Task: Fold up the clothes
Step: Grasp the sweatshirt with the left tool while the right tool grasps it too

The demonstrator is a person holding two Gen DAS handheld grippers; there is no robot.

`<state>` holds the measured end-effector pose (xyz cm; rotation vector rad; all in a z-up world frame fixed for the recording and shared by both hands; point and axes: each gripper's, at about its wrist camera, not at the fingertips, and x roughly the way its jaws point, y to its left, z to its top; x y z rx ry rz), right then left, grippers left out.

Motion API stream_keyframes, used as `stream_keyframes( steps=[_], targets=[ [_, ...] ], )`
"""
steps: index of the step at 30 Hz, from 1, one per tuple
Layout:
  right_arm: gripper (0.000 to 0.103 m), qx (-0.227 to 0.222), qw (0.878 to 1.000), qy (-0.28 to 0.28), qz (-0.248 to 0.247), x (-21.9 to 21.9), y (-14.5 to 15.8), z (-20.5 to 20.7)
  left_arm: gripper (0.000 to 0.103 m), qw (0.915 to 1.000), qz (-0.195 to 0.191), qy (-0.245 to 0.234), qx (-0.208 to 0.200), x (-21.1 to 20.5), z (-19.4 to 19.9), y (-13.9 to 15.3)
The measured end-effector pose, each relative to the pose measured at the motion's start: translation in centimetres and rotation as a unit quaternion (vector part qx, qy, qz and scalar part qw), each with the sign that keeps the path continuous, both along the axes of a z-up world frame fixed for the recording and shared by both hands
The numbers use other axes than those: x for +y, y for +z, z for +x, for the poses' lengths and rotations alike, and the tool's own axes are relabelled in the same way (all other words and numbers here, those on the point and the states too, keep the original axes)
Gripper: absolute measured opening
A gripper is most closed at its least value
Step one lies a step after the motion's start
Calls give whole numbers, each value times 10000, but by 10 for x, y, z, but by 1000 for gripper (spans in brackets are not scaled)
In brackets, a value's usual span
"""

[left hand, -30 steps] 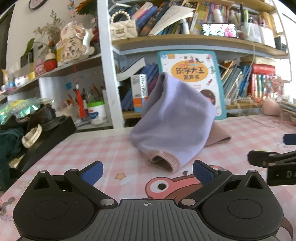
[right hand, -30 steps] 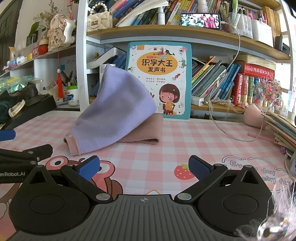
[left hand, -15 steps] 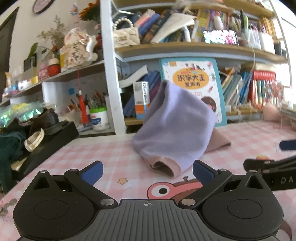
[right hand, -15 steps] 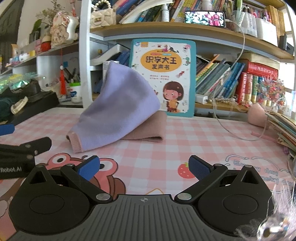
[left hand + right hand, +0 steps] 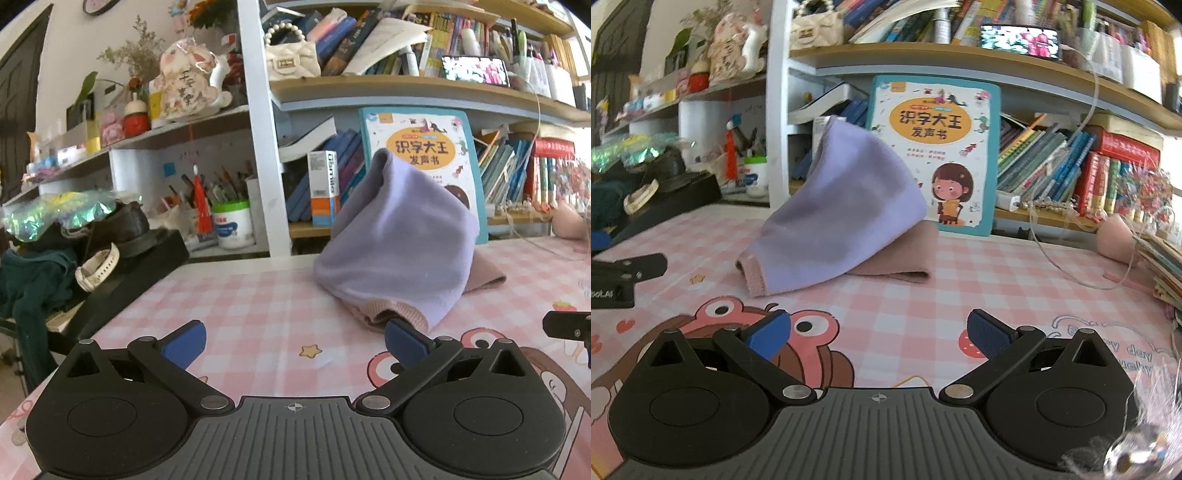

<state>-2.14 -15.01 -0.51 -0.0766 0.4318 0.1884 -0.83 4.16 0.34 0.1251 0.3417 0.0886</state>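
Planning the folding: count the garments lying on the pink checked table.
1: a lilac knit garment with pink ribbed trim, slumped against the upright picture book at the table's far side. More could lie outside both views.

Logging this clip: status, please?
Both tongs open, empty: left, right. Lilac garment heaped on the table, propped up against the book, not folded flat. Nothing between tongs and garment.

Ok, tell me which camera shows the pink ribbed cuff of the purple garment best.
The right wrist view: the pink ribbed cuff lies unobstructed at the purple garment's near-left end. In the left wrist view the cuff is closer, but the left gripper's right fingertip overlaps it.
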Motion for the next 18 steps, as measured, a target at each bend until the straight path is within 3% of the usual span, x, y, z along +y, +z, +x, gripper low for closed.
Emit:
stream_keyframes(
  steps=[4,11,16,17,18],
  targets=[
    [103,247,9979,523,-289,18,-4,7,103,9999,44,-151,-30,-2,-2,0],
    [99,190,9848,1522,-817,74,-8,33,103,9991,-232,155,-310,10,-9,2],
    [87,272,9833,1498,-1000,103,-13,65,103,9989,-284,203,-324,12,-9,3],
    [83,286,9843,1394,-1048,109,-14,73,103,9989,-259,201,-321,11,-8,3],
    [70,309,9853,1282,-1088,112,-16,80,103,9990,-225,194,-321,10,-8,3]
  ],
)
